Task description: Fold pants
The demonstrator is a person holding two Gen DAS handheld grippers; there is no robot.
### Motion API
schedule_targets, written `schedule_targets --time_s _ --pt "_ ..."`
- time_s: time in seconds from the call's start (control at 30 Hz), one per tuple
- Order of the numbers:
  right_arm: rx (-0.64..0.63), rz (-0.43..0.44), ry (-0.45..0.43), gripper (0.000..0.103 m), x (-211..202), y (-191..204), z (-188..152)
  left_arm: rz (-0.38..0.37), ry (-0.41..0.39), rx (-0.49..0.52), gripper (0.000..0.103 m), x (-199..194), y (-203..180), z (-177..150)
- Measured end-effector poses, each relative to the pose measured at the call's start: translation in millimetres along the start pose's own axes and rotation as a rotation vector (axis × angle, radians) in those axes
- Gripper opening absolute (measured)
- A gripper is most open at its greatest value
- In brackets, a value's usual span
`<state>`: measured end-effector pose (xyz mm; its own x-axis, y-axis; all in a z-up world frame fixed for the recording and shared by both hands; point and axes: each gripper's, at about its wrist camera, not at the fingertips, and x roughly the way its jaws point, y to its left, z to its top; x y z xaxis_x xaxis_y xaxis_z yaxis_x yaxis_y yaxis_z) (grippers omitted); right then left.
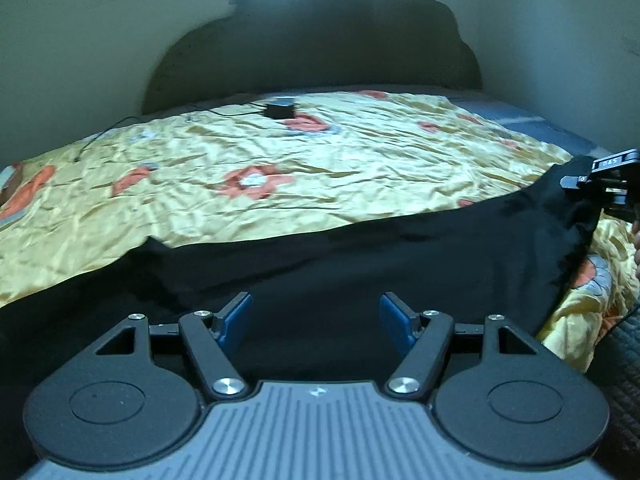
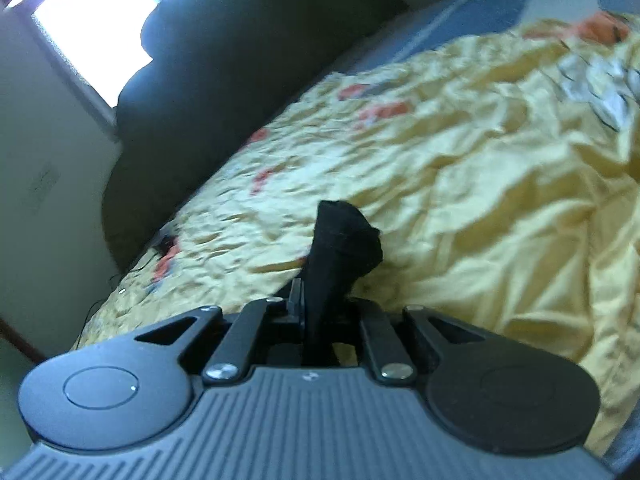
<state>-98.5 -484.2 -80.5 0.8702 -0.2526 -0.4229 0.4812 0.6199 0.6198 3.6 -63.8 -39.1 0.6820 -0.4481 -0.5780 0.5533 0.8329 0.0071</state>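
Observation:
Black pants (image 1: 360, 248) lie spread across the near part of a yellow flowered bedspread (image 1: 280, 168). My left gripper (image 1: 316, 318) hangs just above the black cloth with its blue pads wide apart and nothing between them. My right gripper (image 2: 320, 300) is shut on an end of the pants (image 2: 344, 240), which sticks up in a bunch past the jaws. In the left wrist view the right gripper (image 1: 576, 182) shows at the right edge, lifting that corner of the cloth.
A small black box (image 1: 280, 109) with a thin cable lies far back on the bedspread (image 2: 480, 160). A dark scalloped headboard (image 1: 320, 40) stands behind the bed, with a bright window (image 2: 88, 20) above it. A dark quilted cover (image 1: 616, 364) shows at the right.

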Motion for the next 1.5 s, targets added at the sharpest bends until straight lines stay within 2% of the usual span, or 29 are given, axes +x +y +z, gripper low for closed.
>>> schedule_targets --time_s 0.23,0.4,0.83,1.0,1.13,1.33,1.5 --pt "-0.127 0.083 0.017 0.008 -6 63 -16 0.051 -0.011 -0.066 0.070 -16 32 -14" --pt "-0.192 0.153 0.079 0.008 -4 105 -42 0.071 -0.009 -0.127 0.070 -28 55 -28" --pt "-0.436 0.322 0.313 0.008 2 211 -156 0.126 -0.044 -0.239 0.070 -55 101 -44" --pt "-0.537 0.317 0.354 0.008 3 227 -188 0.133 -0.048 -0.269 0.070 -58 112 -49" --pt "-0.673 0.312 0.315 0.008 -7 241 -206 0.129 -0.051 -0.287 0.070 -60 116 -51" --pt "-0.814 0.309 0.279 0.008 -18 259 -229 0.129 -0.053 -0.286 0.070 -60 115 -53" --pt "-0.860 0.292 0.300 0.009 -13 262 -242 0.133 -0.046 -0.282 0.070 -59 114 -54"
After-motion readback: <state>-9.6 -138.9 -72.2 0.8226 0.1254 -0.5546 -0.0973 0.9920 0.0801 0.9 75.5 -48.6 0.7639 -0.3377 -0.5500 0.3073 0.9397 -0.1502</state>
